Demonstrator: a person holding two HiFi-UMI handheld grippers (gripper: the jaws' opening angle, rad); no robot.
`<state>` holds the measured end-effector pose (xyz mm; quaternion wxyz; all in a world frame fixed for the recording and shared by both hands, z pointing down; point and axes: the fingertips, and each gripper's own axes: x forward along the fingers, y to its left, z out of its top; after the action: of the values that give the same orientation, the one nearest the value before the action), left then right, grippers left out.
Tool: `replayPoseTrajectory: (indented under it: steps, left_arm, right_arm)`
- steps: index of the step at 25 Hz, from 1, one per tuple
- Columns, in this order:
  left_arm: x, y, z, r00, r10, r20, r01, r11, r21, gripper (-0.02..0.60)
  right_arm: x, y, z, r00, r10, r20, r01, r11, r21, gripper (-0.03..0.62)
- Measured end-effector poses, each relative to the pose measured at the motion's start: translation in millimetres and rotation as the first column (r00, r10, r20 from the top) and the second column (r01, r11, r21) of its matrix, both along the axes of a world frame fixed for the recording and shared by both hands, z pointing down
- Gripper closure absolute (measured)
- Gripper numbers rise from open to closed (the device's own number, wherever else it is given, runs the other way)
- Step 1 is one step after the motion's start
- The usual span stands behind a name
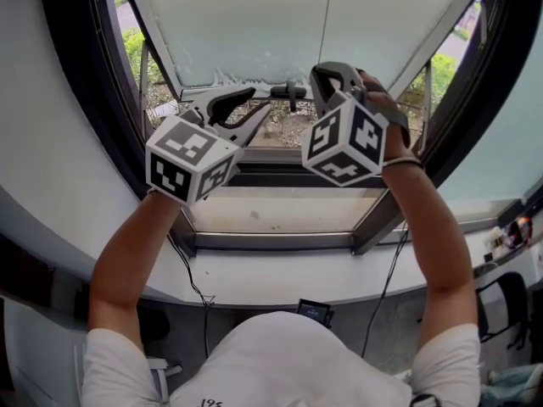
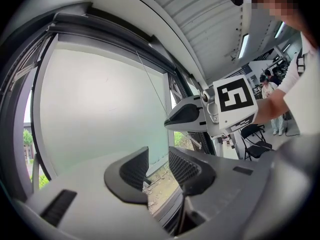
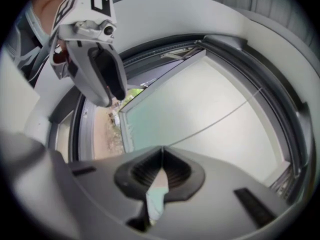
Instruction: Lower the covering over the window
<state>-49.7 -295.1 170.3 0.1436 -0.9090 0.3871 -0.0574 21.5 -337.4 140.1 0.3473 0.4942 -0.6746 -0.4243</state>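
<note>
A pale roller blind (image 1: 254, 24) covers most of the window, and its bottom edge (image 1: 222, 83) hangs a little above the sill. A thin pull cord (image 1: 327, 15) runs down the front of the blind to my right gripper (image 1: 327, 73). Its jaws are shut, with the cord (image 3: 215, 116) leading into the pinched tips (image 3: 162, 151). My left gripper (image 1: 259, 113) is just to the left at about the same height, open and empty (image 2: 157, 166). It faces the blind (image 2: 100, 109) near the bottom edge, and the right gripper (image 2: 186, 115) shows beside it.
A black window frame (image 1: 81, 100) surrounds the glass, with a white sill (image 1: 271, 214) below. Plants and ground show through the uncovered strip (image 1: 280, 125). A cable (image 1: 199, 288) hangs under the sill. A folding chair (image 2: 252, 144) and people stand in the room behind.
</note>
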Motion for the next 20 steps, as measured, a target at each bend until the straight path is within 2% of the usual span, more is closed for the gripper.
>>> replayPoseTrajectory:
  steps: [6,11,20]
  left_arm:
    - [-3,-1,4,1.000,-0.012,0.018,0.012,1.000,-0.005,0.456]
    - [-5,2,3,1.000,-0.016,0.026,0.016,1.000,0.001,0.456]
    - [1,7,5,0.999,-0.009,0.041,0.009,1.000,0.006,0.456]
  right_arm:
    - [1,1,14,0.998,0.016,-0.059,-0.016,1.000,0.001,0.571]
    - [-4,3,54,0.988,0.021,-0.155,-0.028,0.999,-0.044,0.571]
    - [1,14,93,0.981,0.024,-0.193,-0.044,0.994,-0.100,0.571]
